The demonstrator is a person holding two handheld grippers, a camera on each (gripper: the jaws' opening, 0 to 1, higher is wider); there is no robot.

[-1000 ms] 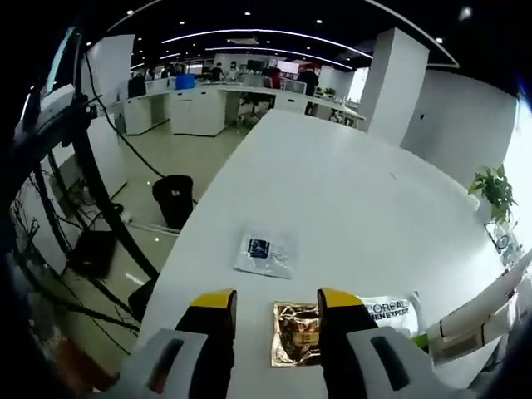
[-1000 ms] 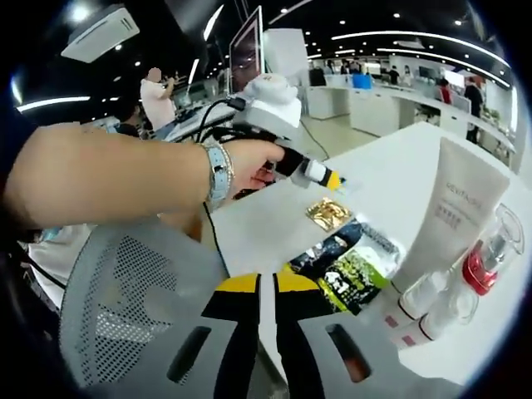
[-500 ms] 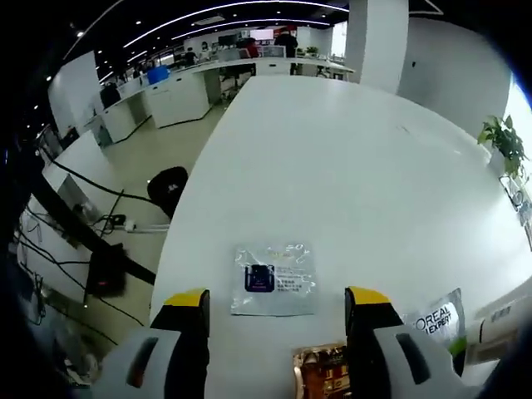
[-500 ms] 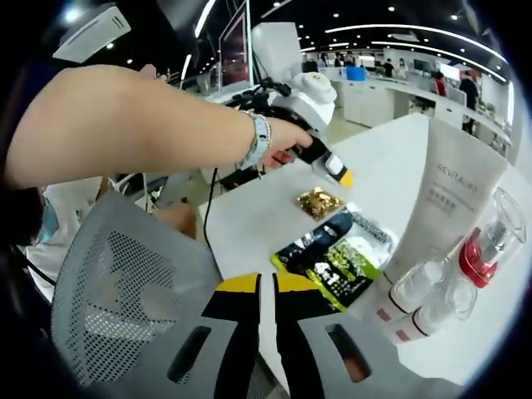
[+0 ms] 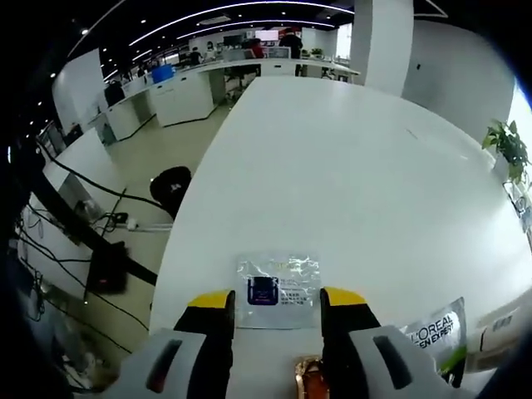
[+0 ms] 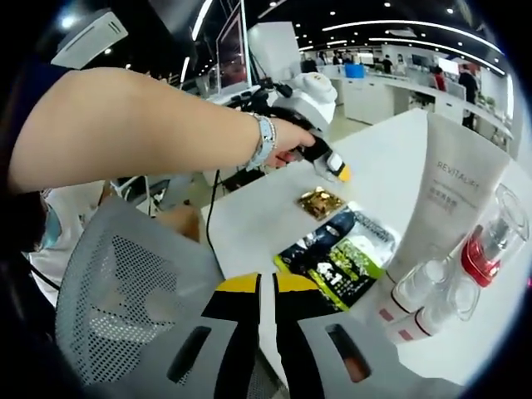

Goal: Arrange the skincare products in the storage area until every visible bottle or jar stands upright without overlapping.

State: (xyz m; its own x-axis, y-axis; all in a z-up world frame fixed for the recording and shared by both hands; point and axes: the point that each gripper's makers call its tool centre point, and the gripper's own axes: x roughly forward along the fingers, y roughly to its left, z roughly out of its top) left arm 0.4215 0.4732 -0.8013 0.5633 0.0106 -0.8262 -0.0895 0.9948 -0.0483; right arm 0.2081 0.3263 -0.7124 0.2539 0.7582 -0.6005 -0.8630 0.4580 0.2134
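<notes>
My left gripper is open low over the white table, its yellow tips on either side of the near edge of a clear sachet with a dark label. A gold sachet lies between the jaws nearer the camera, and a L'Oreal sachet lies to the right. In the right gripper view my right gripper is shut on nothing. Beyond it lie a black-and-green sachet and the gold sachet. A white Revitalift tube, a red-capped bottle and small white bottles stand upright.
A person's arm reaches across the right gripper view, holding the left gripper. A grey mesh chair stands at the table's near edge. Left of the table, on the floor, are a black bin and cables. A plant sits far right.
The left gripper moved from over the gold sachet to the clear sachet, and its jaws have narrowed around it. The right gripper has stayed shut and nearly still.
</notes>
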